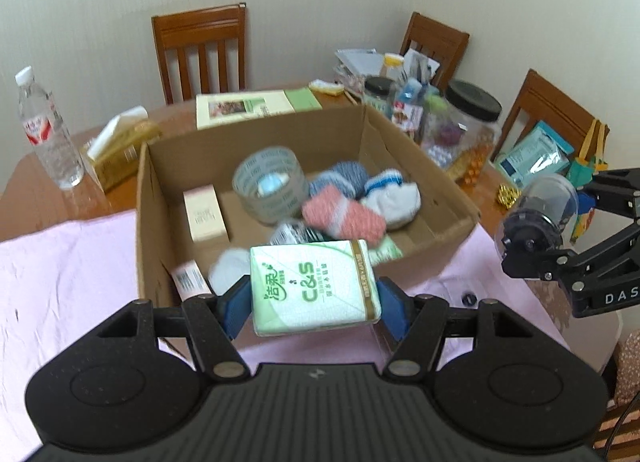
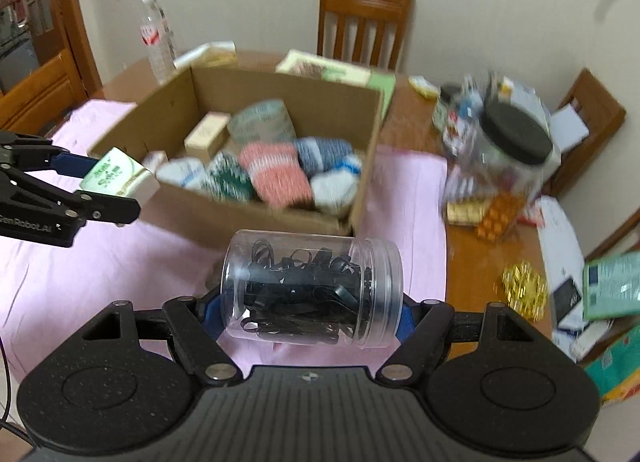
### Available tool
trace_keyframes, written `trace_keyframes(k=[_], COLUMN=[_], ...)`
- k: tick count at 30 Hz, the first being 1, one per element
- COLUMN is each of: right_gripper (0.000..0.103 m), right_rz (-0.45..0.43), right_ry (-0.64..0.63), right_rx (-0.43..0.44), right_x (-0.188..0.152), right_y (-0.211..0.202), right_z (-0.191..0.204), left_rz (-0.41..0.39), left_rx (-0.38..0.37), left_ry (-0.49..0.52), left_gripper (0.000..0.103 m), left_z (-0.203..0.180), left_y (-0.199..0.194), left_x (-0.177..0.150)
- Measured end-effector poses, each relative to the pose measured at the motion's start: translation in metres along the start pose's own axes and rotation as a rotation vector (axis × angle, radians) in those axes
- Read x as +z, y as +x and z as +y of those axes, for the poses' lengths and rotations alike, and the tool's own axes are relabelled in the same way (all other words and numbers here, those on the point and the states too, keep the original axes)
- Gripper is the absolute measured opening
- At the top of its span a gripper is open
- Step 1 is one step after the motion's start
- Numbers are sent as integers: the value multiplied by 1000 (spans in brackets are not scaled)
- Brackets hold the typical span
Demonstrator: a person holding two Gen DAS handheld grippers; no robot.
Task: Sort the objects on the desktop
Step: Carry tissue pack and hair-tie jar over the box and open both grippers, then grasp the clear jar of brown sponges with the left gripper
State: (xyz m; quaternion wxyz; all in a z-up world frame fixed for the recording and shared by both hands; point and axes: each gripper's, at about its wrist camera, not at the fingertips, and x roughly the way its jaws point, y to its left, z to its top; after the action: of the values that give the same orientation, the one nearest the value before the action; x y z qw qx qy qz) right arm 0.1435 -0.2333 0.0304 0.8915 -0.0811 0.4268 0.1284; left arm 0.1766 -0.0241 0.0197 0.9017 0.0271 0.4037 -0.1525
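Wooden bench (image 2: 464,246) at 3 o'clock remains cluttered; cardboard box (image 1: 404,254) already holds socks and tape; left tool (image 1: 312,300) grips tissue pack (image 1: 314,286); right tool (image 2: 310,312) clamps hair-tie jar (image 2: 312,288); neither boxed yet.

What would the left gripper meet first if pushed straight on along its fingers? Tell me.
Probably the cardboard box: the left gripper, shut on the tissue pack, points down into it, likely onto the pink sock, though depth is unclear.

Both wrist cameras are looking steeply down from near, facing far across the cardboard box (image 1: 400,150) (image 2: 256,218). Each is catching the other gripper; both are sharing the wooden table (image 1: 40,190) (image 2: 476,262).
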Motion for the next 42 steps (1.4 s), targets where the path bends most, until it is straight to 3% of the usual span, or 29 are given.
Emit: trace_keyframes(k=[8,10,11,15,29,36,42], right_gripper=[80,80,81,99,103,103,103], right_rz=[-92,-104,-104,-107,-29,64,114], right_ry=[-37,-44,-45,-36,28,99,97], right_rx=[15,24,31,36,-23,-5,-40], right_x=[55,70,76,86,35,7,-8], right_y=[9,17,21,32,29,52,71], right_z=[6,8,9,9,-9,0,11], left_rz=[-52,-55,-42,-42,-12,-1,41], left_rx=[65,89,92,79,31,20,10], left_ry=[2,-5,-14,-42,36,35,7], left_gripper=[68,91,93,93,96,97,97], left_z=[23,29,33,43,14,-2,-8], left_y=[10,16,20,23,9,3,7], left_x=[33,40,43,43,10,-12,-29])
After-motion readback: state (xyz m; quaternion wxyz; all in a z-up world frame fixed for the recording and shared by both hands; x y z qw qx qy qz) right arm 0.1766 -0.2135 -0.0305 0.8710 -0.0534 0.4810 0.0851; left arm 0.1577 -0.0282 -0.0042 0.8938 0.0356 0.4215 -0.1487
